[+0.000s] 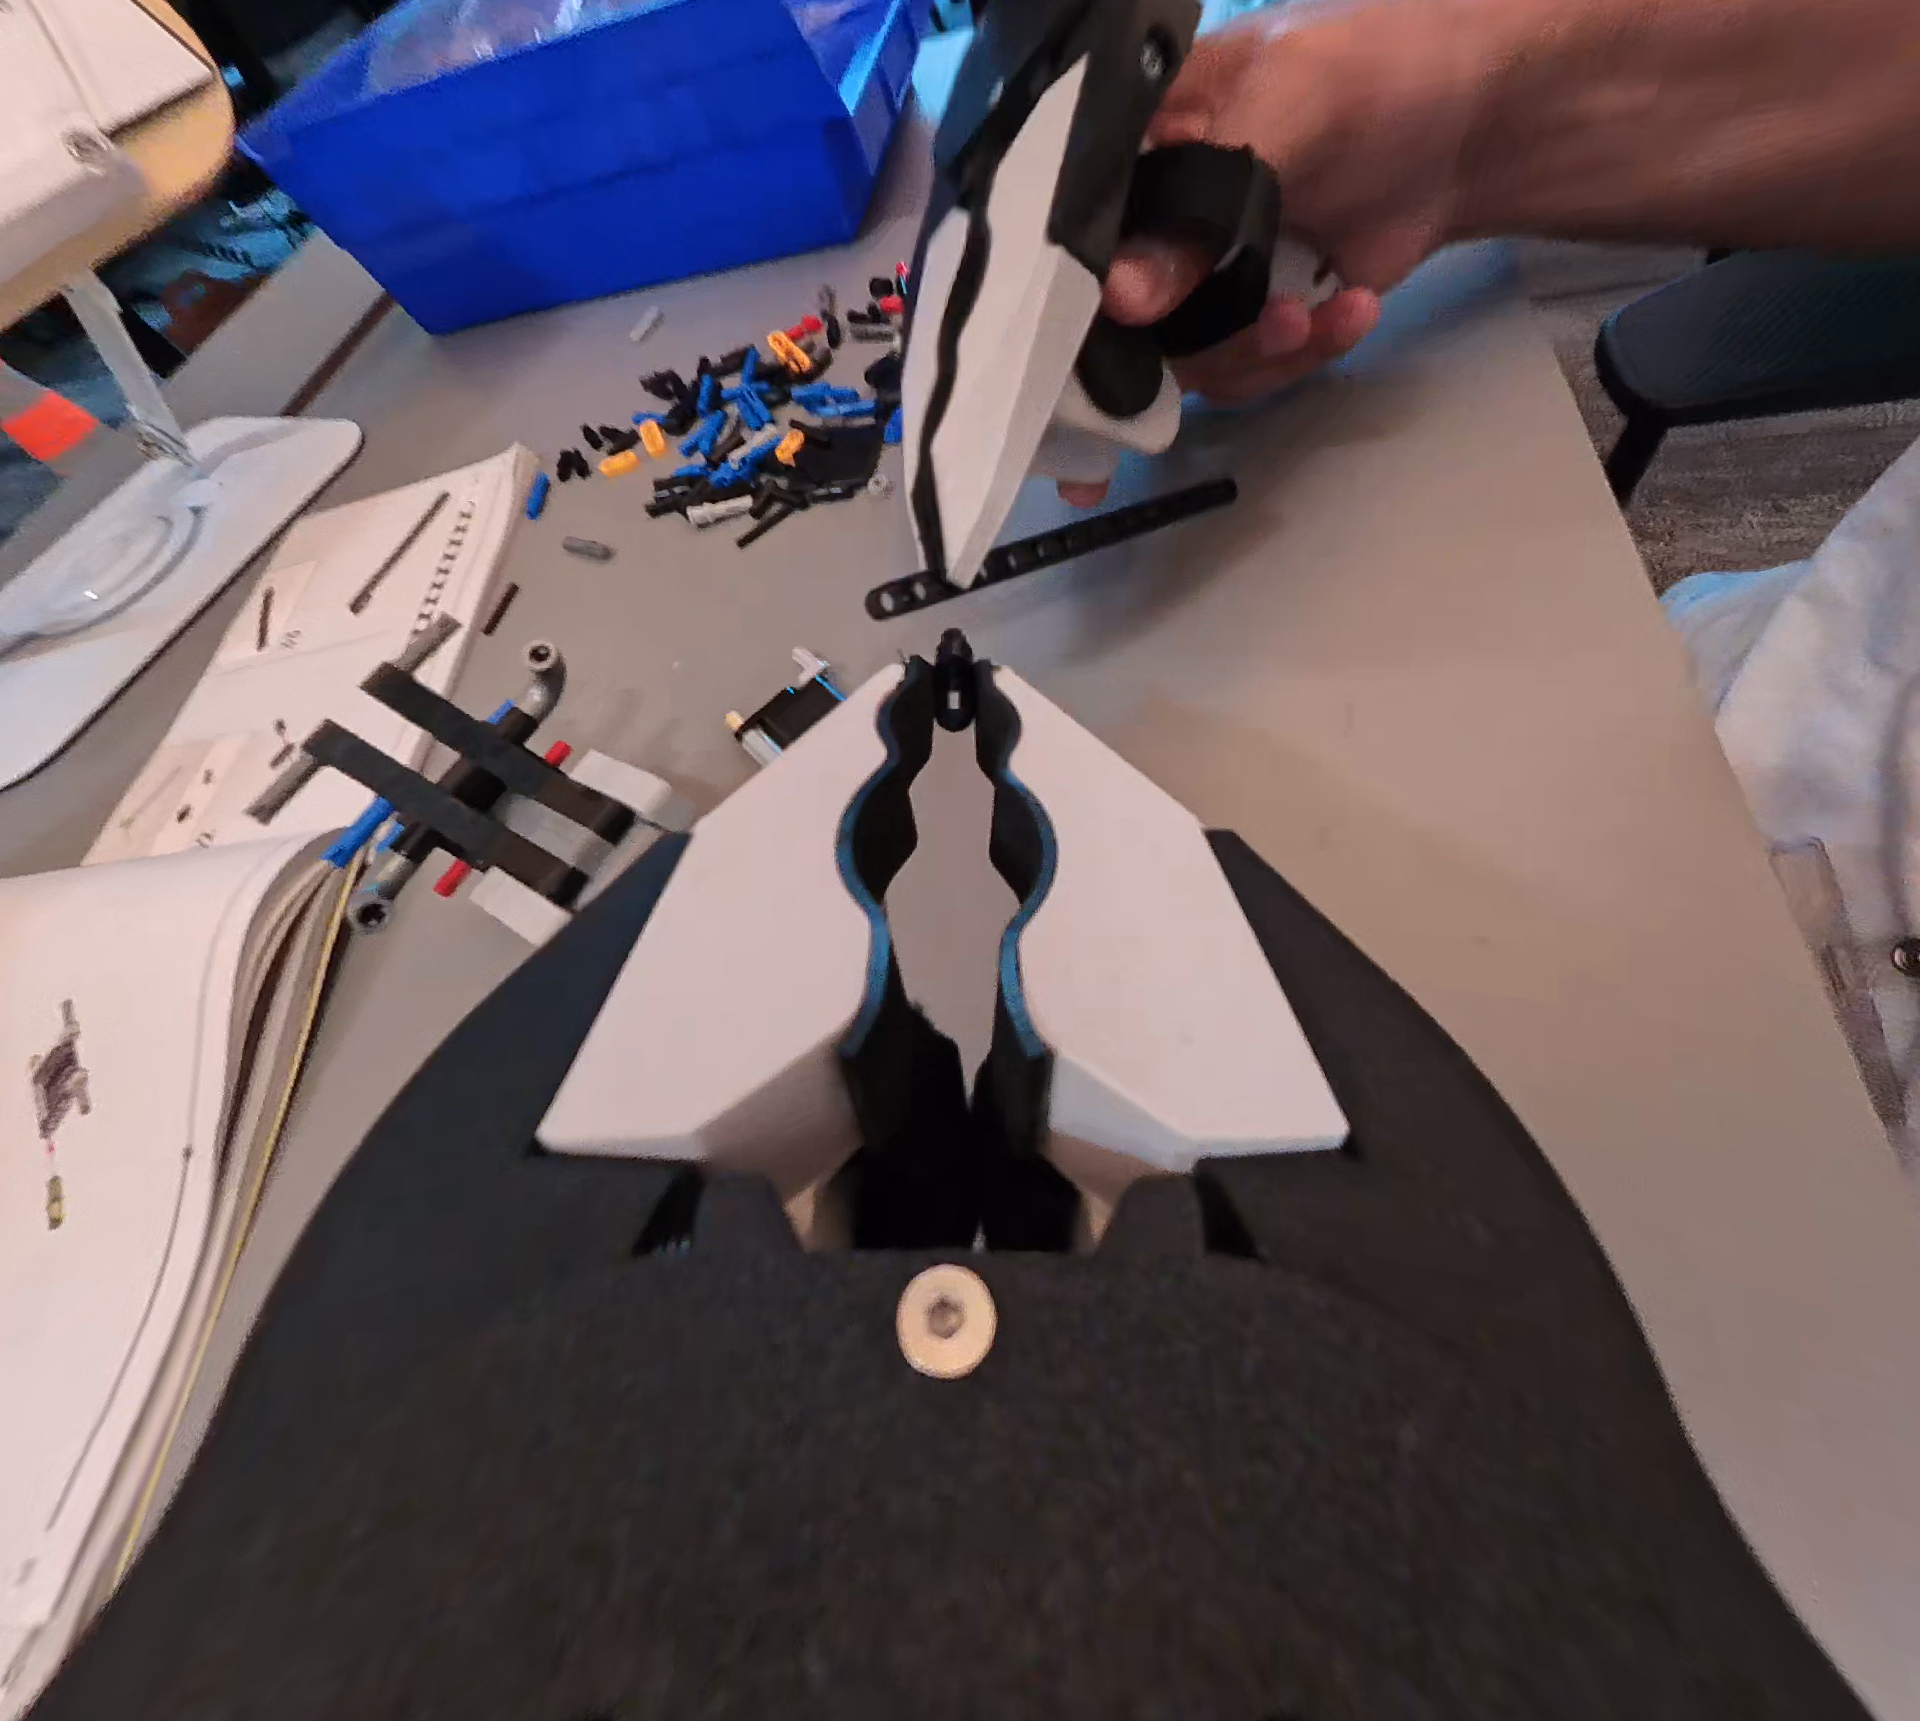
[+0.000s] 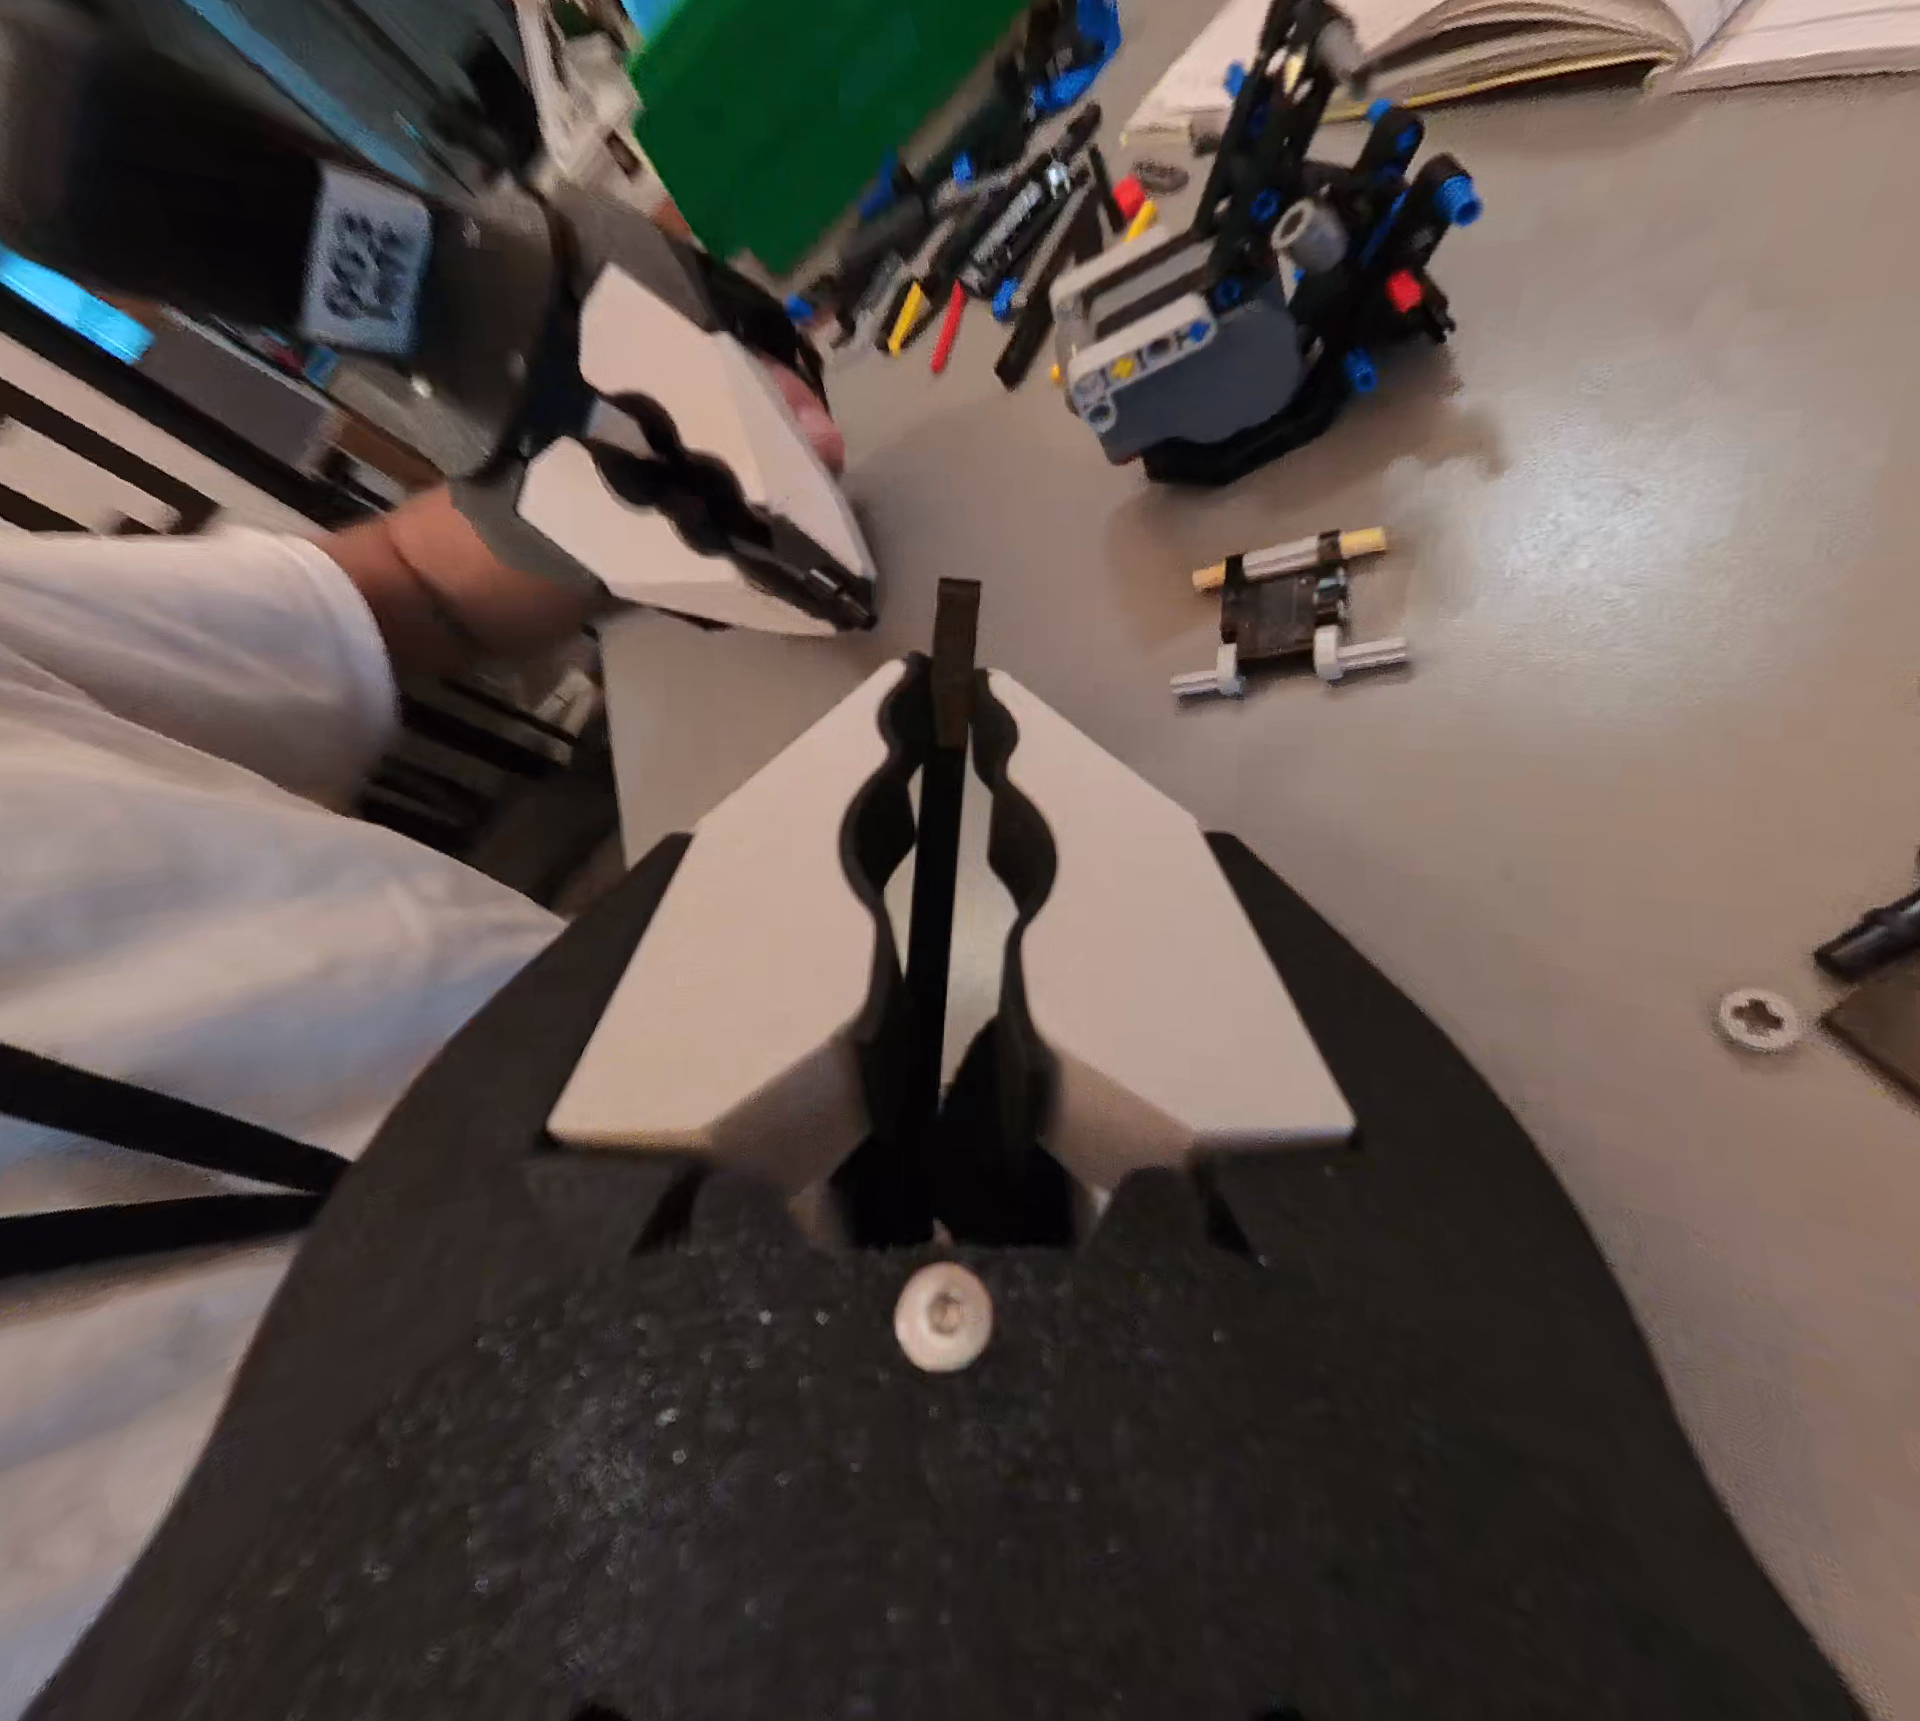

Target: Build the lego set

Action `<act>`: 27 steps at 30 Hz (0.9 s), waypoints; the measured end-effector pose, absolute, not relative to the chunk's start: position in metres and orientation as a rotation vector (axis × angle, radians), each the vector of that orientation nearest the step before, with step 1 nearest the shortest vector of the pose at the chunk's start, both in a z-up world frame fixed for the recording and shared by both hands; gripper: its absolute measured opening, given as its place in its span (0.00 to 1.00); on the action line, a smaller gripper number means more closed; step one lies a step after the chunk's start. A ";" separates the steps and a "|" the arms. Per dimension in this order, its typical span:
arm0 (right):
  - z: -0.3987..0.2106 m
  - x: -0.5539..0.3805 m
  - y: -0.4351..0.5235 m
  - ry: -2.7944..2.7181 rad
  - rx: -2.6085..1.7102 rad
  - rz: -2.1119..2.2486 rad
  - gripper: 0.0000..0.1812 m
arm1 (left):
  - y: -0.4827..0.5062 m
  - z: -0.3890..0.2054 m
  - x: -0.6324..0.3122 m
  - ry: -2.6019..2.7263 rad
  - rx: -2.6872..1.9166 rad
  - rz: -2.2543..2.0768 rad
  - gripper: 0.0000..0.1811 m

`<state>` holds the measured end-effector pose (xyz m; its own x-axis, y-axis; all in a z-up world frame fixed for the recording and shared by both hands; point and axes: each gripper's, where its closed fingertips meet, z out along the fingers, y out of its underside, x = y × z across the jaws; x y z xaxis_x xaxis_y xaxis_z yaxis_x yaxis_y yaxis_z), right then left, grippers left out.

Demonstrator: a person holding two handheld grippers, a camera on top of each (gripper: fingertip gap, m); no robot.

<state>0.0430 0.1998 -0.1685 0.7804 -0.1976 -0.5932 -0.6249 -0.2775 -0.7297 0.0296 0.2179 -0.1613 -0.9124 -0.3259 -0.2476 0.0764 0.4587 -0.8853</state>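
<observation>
Two grippers, each pinching a small black piece over a grey table.

The left gripper (image 1: pixel 951 684) is closed on a tiny black pin (image 1: pixel 952 669) at its tips. To its left lie an open booklet (image 1: pixel 125 996) and a half-built black and grey model (image 1: pixel 488 798). Ahead of it sits a pile of small blue, black and orange pieces (image 1: pixel 748 424), with a blue bin (image 1: pixel 613 144) behind. Just ahead and to its right, the right gripper (image 1: pixel 940 565) is closed on a long black beam with holes (image 1: pixel 1101 528), touching the grey table (image 1: pixel 1351 788). Right of that gripper's own view, a small flat black part (image 2: pixel 1288 611) lies apart. Behind it is carpet.
</observation>
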 end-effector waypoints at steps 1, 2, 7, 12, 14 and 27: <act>-0.166 0.043 0.200 0.631 -1.799 0.506 0.03 | 0.218 -0.158 0.029 2.310 -0.201 -1.456 0.03; -0.163 0.042 0.201 0.612 -1.765 0.523 0.03 | 0.217 -0.155 0.029 2.289 -0.191 -1.462 0.03; -0.146 0.045 0.204 0.497 -1.711 0.291 0.03 | 0.217 -0.149 0.032 2.207 -0.149 -1.420 0.03; -0.149 0.047 0.210 0.538 -1.711 0.246 0.03 | 0.217 -0.138 0.036 2.093 -0.137 -1.373 0.03; -0.147 0.050 0.212 0.564 -1.688 0.224 0.03 | 0.217 -0.137 0.037 2.065 -0.118 -1.342 0.03; -0.173 0.045 0.217 0.531 -1.951 0.349 0.03 | 0.228 -0.158 0.043 1.858 0.279 -0.752 0.03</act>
